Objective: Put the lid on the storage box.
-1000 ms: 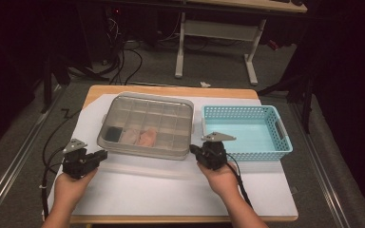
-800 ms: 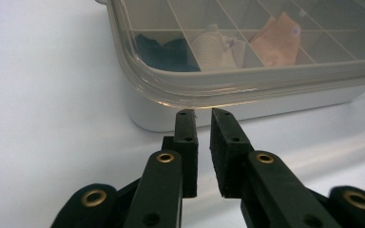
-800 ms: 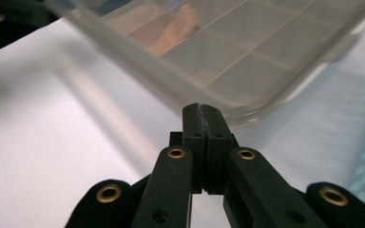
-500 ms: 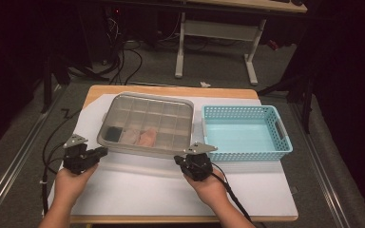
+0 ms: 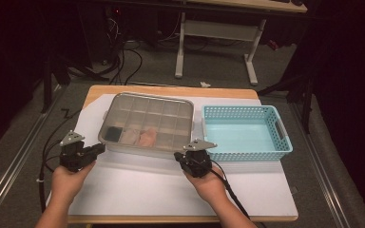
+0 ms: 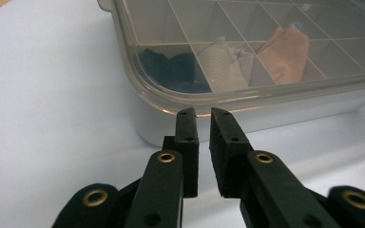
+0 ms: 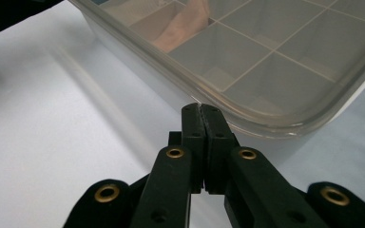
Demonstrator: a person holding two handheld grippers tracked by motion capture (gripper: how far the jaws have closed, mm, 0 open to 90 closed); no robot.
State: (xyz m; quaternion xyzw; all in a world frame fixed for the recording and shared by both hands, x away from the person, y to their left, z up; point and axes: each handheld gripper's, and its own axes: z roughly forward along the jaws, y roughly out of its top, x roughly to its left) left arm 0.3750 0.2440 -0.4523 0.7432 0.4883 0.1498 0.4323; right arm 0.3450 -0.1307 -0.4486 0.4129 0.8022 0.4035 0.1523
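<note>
- Table w/ wooden top, mostly covered by white sheet; everything sits on that sheet.
- Basket, light blue plastic w/ holes in walls, right side of table, just beside the box; handle cut-out on its right end.
- Box, clear grey plastic w/ lid on, divided into a grid of compartments; centre-left of table, long side toward the person. Front-left corner is near the left tool, front-right corner near the right tool.
- Near row of the box holds cloth pcs: dark one in the compartment nearest the front-left corner, pale striped one next to it, pinkish one after that. Other compartments look bare as far as visible thru lid.
- Left hand comes in from bottom left, holding left tool. Tool points at box's front-left corner, tips just short of the lid rim, not touching. Jaws nearly closed, narrow gap between pads, nothing in it.
- Right hand from bottom centre-right, holding right tool. Jaws fully closed, pads pressed together, nothing between. Tips sit right at the lid edge by box's front-right corner; can't tell if they touch it.
- Cable trails from right tool back along the hand.
</note>
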